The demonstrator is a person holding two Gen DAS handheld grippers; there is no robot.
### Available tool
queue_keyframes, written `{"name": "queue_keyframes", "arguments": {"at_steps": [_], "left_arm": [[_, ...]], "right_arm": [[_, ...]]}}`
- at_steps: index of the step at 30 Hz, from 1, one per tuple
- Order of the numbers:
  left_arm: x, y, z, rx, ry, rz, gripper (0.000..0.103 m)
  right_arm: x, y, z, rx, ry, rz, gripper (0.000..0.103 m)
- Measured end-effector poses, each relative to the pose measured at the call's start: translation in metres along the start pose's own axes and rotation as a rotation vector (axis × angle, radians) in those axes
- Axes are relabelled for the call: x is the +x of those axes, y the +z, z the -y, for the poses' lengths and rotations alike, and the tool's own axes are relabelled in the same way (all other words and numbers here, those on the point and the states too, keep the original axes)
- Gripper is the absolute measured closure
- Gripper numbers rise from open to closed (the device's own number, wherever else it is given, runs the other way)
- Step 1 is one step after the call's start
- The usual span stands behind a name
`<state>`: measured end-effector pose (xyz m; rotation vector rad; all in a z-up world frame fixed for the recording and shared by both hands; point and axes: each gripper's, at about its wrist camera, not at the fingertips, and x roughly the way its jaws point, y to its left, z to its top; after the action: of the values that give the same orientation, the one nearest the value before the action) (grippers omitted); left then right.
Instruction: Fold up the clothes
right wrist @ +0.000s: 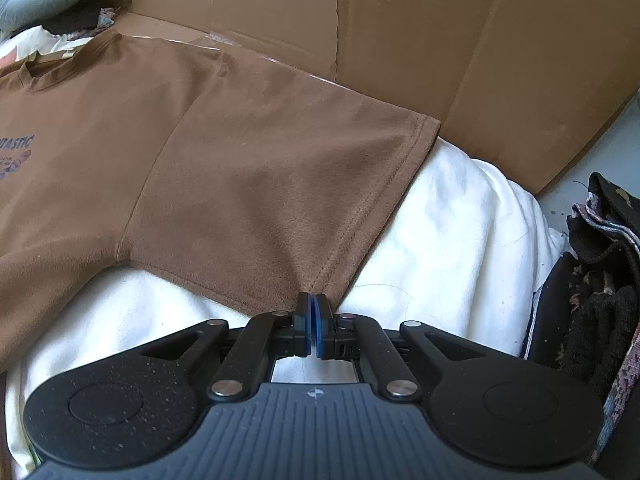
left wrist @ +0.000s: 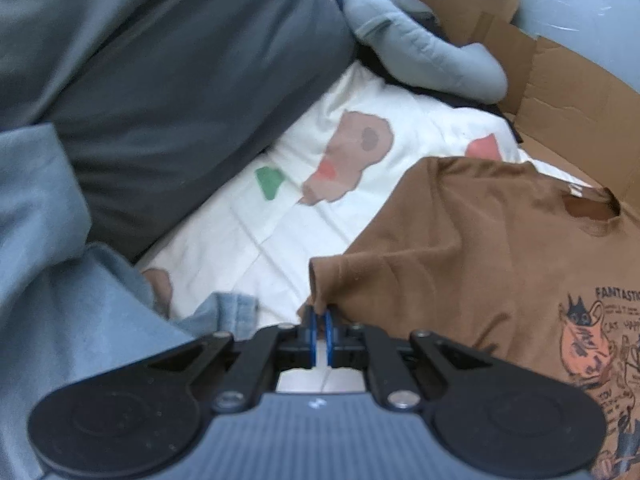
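A: Two grippers, and both of yours are pinched on the same brown T-shirt (right wrist: pixel 248 168). Your left gripper (left wrist: pixel 319 316) has its blue pads nearly together on the hem corner of one short sleeve, right at its fingertips.

B: And the right one?

A: Your right gripper (right wrist: pixel 313 300) is clamped narrow on the hem of the other sleeve, just ahead of its tips, where the stitched edge bunches into a small peak.

B: Where does the shirt lie from your left gripper?

A: Ahead and to the right of it, spread front-up on the white sheet (left wrist: pixel 240 220), with the printed cat graphic (left wrist: pixel 588 344) far right and the neck opening (left wrist: pixel 592 208) beyond that.

B: What else is around?

A: Left of your left gripper, a dark grey pillow (left wrist: pixel 180 92) and blue-grey fabric (left wrist: pixel 44 240); far ahead, a pale blue padded cushion (left wrist: pixel 424 52). Past your right gripper, a cardboard sheet (right wrist: pixel 440 40) stands behind the shirt, and a dark patterned pile of cloth (right wrist: pixel 600 264) sits off to its right.
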<state>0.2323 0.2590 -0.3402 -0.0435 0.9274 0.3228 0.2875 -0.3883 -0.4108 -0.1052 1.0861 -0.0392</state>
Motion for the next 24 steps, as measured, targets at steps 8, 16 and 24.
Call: {"name": "queue_keyframes", "arguments": {"at_steps": [8, 16, 24], "left_arm": [[0.003, -0.018, -0.019, -0.054, 0.1, -0.011, 0.099], [0.004, 0.0, -0.028, -0.034, 0.136, 0.017, 0.1], [0.018, -0.012, -0.058, -0.088, 0.259, -0.033, 0.103]], "right_arm": [[0.001, -0.001, -0.001, -0.022, -0.003, 0.001, 0.097], [0.001, 0.0, 0.0, -0.02, 0.0, -0.001, 0.097], [0.003, -0.002, 0.0, -0.021, 0.002, 0.007, 0.097]]}}
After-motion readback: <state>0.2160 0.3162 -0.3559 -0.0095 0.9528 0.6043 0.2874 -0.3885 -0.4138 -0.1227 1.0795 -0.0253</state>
